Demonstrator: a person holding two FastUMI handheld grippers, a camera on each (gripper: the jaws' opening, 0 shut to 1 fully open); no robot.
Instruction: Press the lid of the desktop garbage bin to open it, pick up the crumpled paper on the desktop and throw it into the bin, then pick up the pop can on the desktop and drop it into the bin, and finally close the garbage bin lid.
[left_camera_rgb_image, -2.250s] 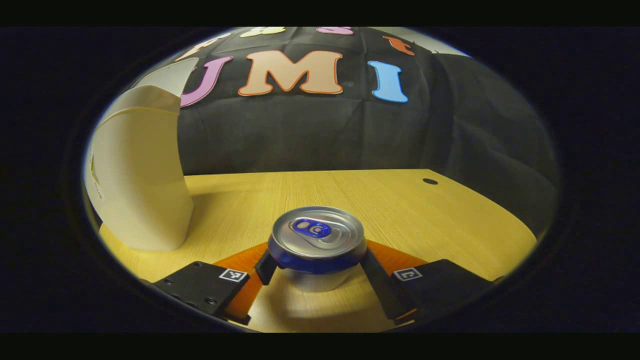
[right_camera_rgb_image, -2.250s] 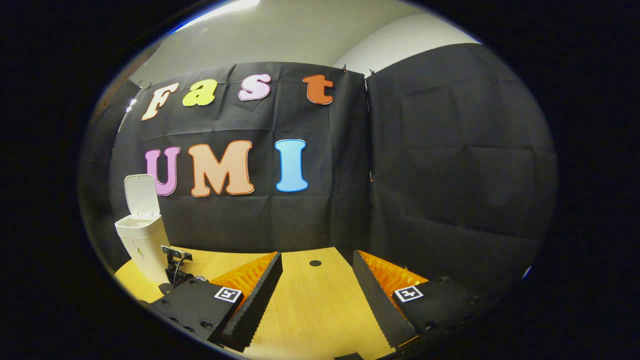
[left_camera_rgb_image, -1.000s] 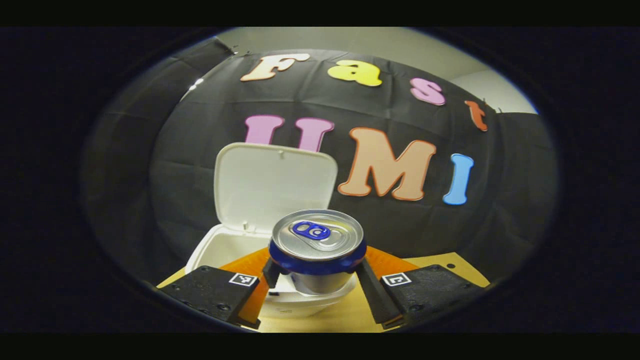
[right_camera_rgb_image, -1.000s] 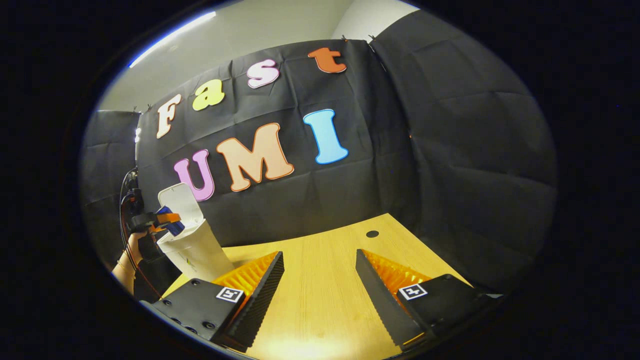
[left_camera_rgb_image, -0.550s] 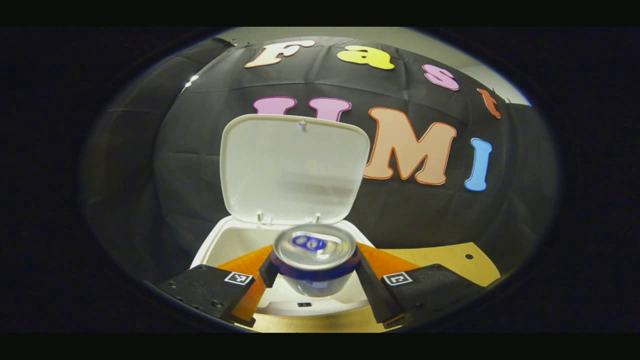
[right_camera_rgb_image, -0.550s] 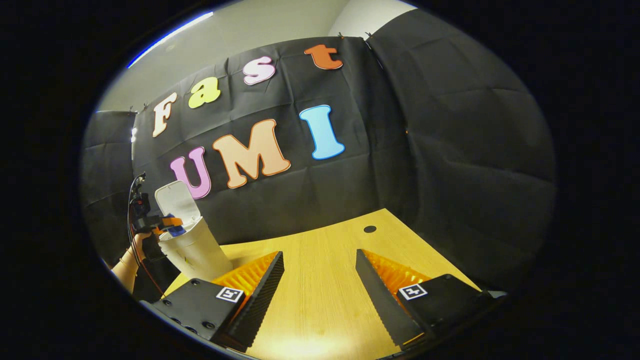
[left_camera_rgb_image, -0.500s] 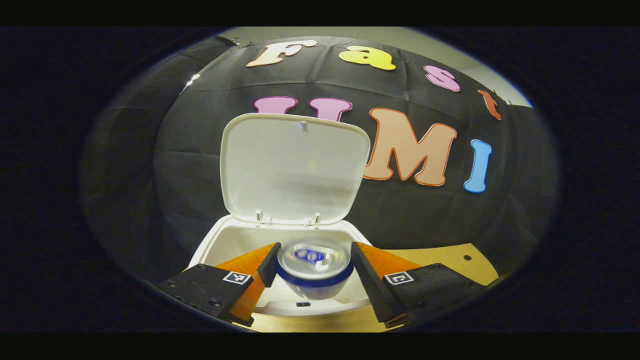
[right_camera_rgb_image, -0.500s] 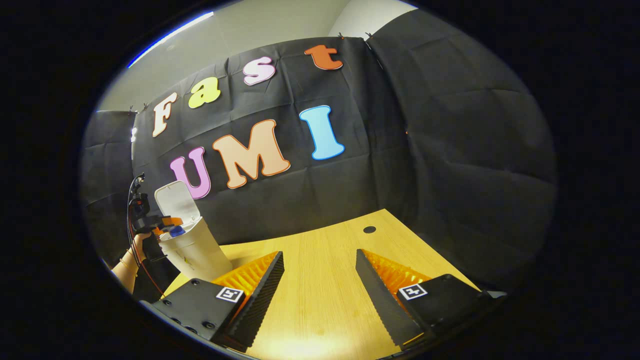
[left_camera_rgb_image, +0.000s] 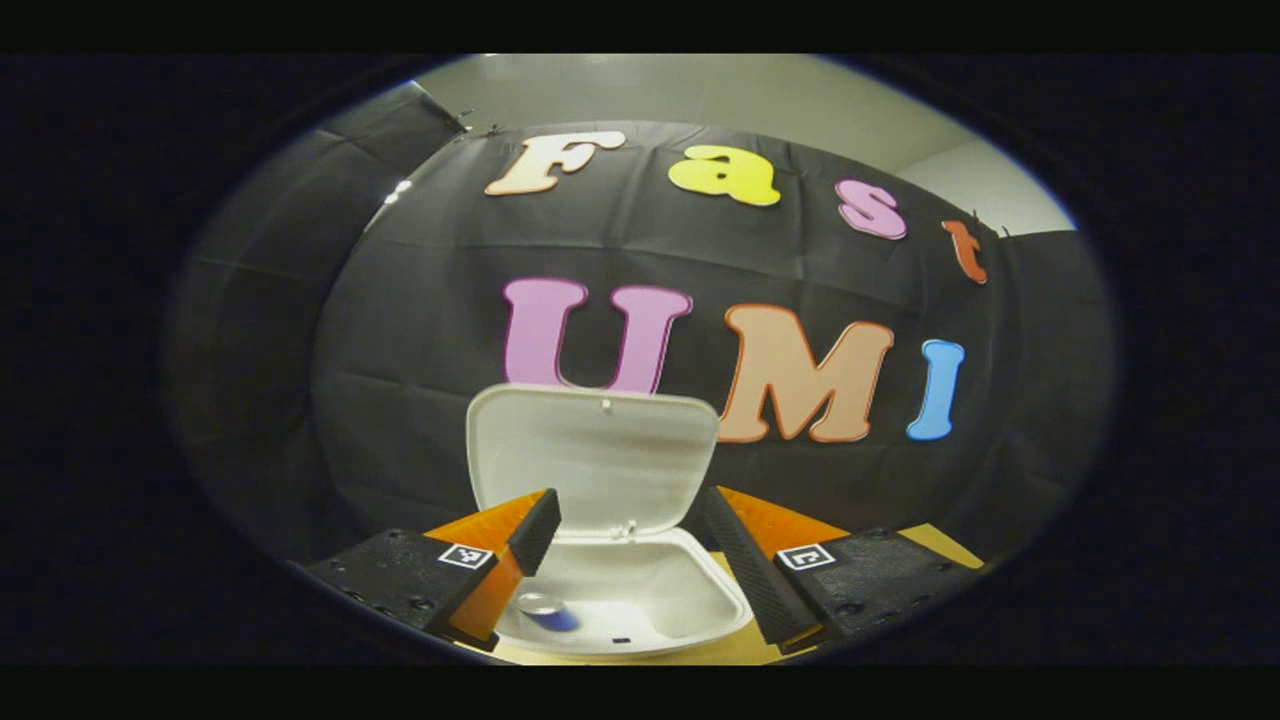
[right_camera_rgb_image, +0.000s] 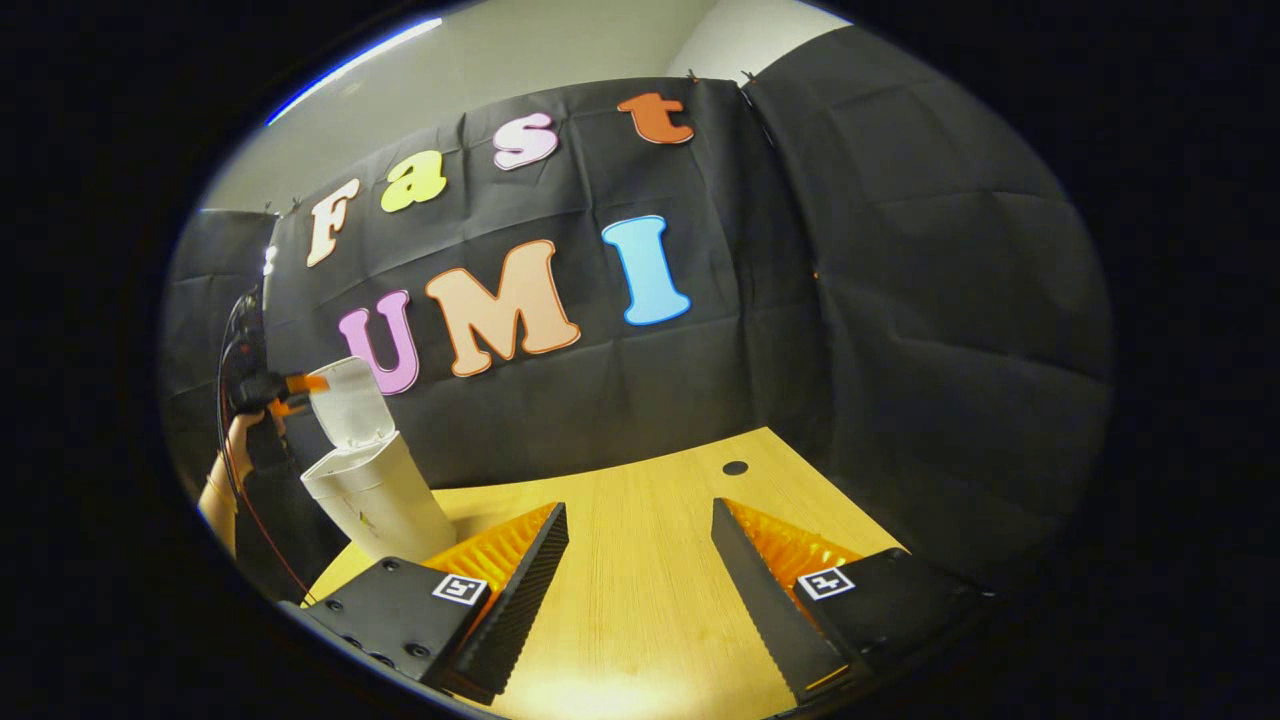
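Wooden desktop (right_camera_rgb_image: 640, 560) fills the right gripper view's lower centre, where the right gripper (right_camera_rgb_image: 640, 560) gapes empty. Left gripper (left_camera_rgb_image: 628, 535), spread, hovers over the bin (left_camera_rgb_image: 640, 590); its lid (left_camera_rgb_image: 592, 455) is up, the pop can (left_camera_rgb_image: 545, 608) inside at lower left. No readable label.

wooden desktop (right_camera_rgb_image: 640, 560) | round hole (right_camera_rgb_image: 735, 468) near far edge | black cloth wall (right_camera_rgb_image: 900, 330)

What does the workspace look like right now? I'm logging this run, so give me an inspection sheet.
Surface: wooden table with a small round hole.
Job's things: white bin, lid up; can lying inside.
Clutter: nothing seen.
Grippers: left gripper above the bin, jaws apart, empty; right gripper over the table, jaws apart, empty.
Cables: thin cable by the far hand.
Surroundings: black cloth wall.
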